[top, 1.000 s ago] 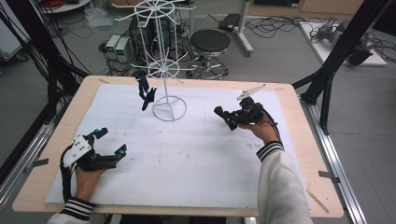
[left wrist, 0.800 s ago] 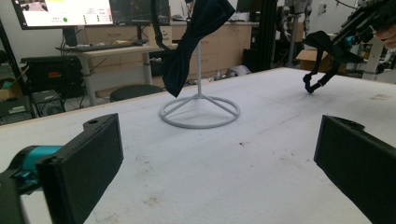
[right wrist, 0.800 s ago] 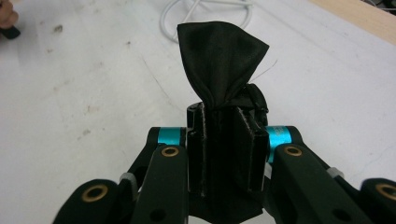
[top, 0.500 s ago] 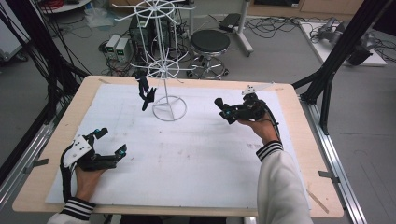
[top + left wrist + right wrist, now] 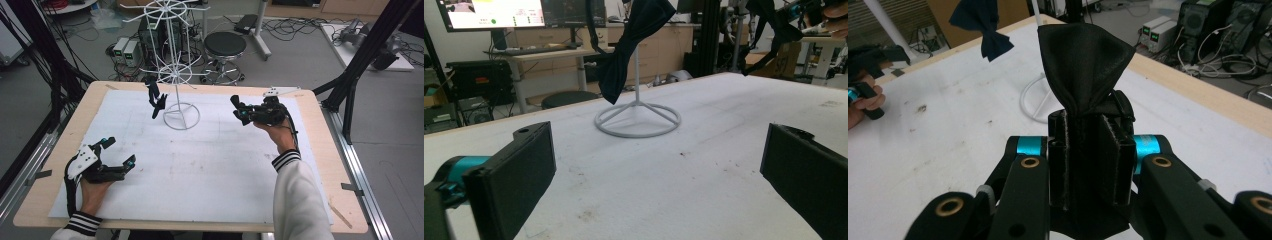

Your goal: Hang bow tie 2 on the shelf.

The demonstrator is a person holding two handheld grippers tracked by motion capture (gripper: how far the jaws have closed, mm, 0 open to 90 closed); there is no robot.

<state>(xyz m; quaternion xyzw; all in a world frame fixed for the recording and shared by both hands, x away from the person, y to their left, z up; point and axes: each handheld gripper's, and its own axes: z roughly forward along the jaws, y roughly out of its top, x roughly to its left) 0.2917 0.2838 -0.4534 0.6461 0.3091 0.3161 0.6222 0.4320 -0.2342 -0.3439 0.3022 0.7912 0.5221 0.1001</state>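
The right tool (image 5: 239, 111), clamped on a black bow tie (image 5: 1083, 65), sits just right of the white wire rack (image 5: 176, 75), nearer it than the left tool (image 5: 120, 155), jaws apart, resting near-left on the desk (image 5: 300, 150)

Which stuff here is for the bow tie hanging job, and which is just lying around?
For the job:
- white wire display stand
- dark bow tie hanging on it
- black bow tie clamped in the right gripper
- left gripper, open

Just lying around:
- black round stool
- computer boxes on the floor
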